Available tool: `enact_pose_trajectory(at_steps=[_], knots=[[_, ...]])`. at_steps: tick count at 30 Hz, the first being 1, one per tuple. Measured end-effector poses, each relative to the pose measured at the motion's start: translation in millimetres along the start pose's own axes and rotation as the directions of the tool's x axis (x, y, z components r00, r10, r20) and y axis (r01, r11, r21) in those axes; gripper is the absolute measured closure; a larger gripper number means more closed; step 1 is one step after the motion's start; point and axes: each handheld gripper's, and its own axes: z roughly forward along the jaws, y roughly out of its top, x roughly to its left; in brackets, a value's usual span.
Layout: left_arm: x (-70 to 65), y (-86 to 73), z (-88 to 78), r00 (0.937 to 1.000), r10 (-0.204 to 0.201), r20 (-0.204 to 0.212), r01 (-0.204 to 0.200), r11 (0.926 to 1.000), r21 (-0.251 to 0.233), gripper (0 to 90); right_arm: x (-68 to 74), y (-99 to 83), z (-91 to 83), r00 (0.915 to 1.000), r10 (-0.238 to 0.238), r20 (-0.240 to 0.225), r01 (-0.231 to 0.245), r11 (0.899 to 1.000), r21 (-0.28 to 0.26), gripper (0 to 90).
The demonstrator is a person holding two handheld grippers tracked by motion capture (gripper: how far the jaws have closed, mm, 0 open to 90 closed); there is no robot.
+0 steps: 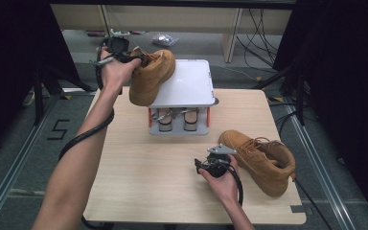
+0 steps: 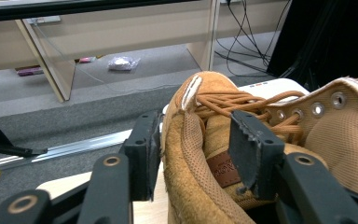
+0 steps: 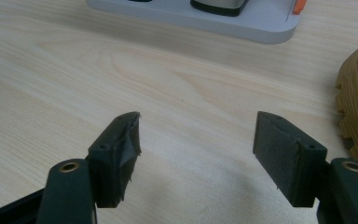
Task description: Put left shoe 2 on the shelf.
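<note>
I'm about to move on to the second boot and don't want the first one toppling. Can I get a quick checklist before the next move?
1. Left claw let go of the first boot's collar: ok, the jaws stand apart, one outside and one inside the collar, with gaps showing.
2. First boot seated on the grey rack's top plate: cannot tell; its heel overhangs the left edge.
3. Right claw open and empty: ok.
4. Second boot within reach of the right claw: ok, it lies on its side just beside it.
5. Table between the claws free of obstacles: ok.
</note>
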Motion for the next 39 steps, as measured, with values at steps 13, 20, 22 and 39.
enact_pose_trajectory(at_steps=[13, 20, 22, 39], knots=[[7.1, 1.8, -30.9, 0.9994, -0.016, 0.029, 0.017, 0.9986, -0.049, 52.9, 1.6, -0.6, 0.4, 1.0000, 0.001, -0.006, -0.001, 1.000, -0.007, 32.2], [13.5, -6.7, -50.9, 0.9954, -0.028, 0.092, 0.034, 0.9973, -0.065, 54.6, 1.9, -1.2, 1.9, 0.9999, -0.006, -0.012, 0.006, 1.000, -0.004, 32.2], [16.1, -10.2, -55.8, 0.9951, -0.023, 0.096, 0.030, 0.9972, -0.069, 55.0, 2.9, -0.9, 0.1, 1.0000, 0.003, 0.000, -0.003, 1.000, 0.008, 32.3], [33.6, -58.0, -81.0, 0.9878, -0.041, 0.150, 0.051, 0.9971, -0.058, 78.2, 3.3, -1.1, 0.9, 1.0000, -0.009, -0.005, 0.009, 1.000, 0.005, 32.8]])
